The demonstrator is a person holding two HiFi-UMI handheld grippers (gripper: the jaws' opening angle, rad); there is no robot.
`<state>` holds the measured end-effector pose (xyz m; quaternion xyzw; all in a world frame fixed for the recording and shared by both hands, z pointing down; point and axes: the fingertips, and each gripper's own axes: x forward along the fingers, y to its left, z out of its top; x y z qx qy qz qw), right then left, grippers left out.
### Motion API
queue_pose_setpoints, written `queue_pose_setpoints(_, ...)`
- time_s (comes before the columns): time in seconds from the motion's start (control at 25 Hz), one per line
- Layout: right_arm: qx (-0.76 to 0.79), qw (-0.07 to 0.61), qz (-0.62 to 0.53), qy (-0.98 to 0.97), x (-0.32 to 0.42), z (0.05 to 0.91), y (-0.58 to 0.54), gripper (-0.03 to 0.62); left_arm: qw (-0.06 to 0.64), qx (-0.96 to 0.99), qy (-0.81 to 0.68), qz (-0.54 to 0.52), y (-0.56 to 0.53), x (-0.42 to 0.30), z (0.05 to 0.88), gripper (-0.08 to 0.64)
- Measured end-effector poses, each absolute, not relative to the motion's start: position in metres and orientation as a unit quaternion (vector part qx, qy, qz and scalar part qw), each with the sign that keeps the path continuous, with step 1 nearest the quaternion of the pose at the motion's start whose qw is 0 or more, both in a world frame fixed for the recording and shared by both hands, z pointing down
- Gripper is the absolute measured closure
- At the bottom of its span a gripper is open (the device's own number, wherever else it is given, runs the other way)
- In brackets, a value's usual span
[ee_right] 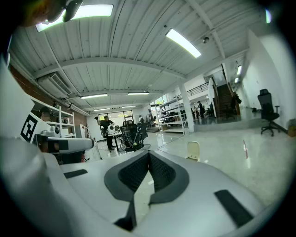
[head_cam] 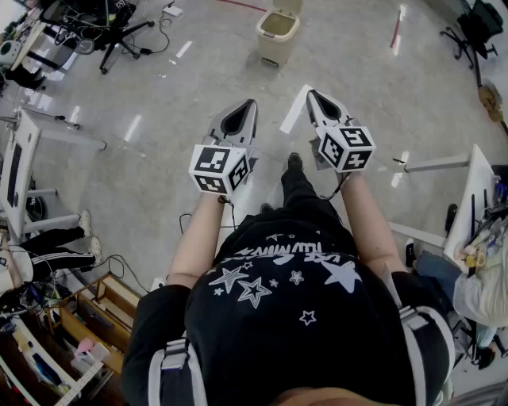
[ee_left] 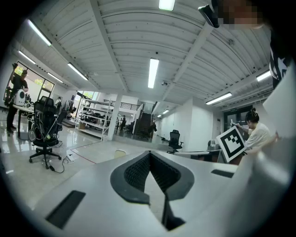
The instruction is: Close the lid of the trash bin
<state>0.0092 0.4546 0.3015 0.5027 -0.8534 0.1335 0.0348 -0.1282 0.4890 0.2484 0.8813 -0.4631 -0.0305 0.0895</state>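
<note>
Head view: the trash bin (head_cam: 276, 33) stands on the floor (head_cam: 175, 119) at 12 o'clock, well apart from the person, with its lid (head_cam: 290, 6) raised. The left gripper (head_cam: 252, 103) and right gripper (head_cam: 311, 93) point toward it, jaws together on nothing. This is probably a carrying posture, since the bin is not yet within reach.

Bright, even light from long white ceiling tube lamps (ee_left: 154, 72) streaks glare across the glossy pale grey floor (head_cam: 175, 103). Both gripper views bend and darken at their edges.
</note>
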Motion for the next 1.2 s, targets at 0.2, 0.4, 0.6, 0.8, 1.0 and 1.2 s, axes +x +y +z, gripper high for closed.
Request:
queue_pose_setpoints(0.2,0.501,0.031,0.136,-0.854,0.01,0.304,0.423,0.587,0.094,0.878,-0.469,-0.03,0.467,-0.13,0.253,0.549)
queue_pose_setpoints(0.4,0.495,0.031,0.145,-0.856,0.009,0.311,0.379,0.586,0.104,0.872,-0.478,-0.024,0.424,-0.131,0.26,0.549)
queue_pose_setpoints(0.6,0.497,0.031,0.157,-0.853,0.033,0.318,0.325,0.588,0.106,0.871,-0.479,-0.017,0.371,-0.109,0.263,0.549)
queue_pose_setpoints(0.8,0.501,0.032,0.162,-0.849,0.065,0.315,0.269,0.588,0.118,0.87,-0.479,-0.011,0.315,-0.081,0.264,0.549)
queue_pose_setpoints(1.0,0.52,0.026,0.166,-0.837,0.11,0.314,0.218,0.588,0.12,0.872,-0.475,-0.001,0.265,-0.046,0.266,0.549)
queue_pose_setpoints(1.2,0.522,0.022,0.18,-0.834,0.136,0.319,0.179,0.588,0.121,0.87,-0.479,0.004,0.222,-0.025,0.265,0.549)
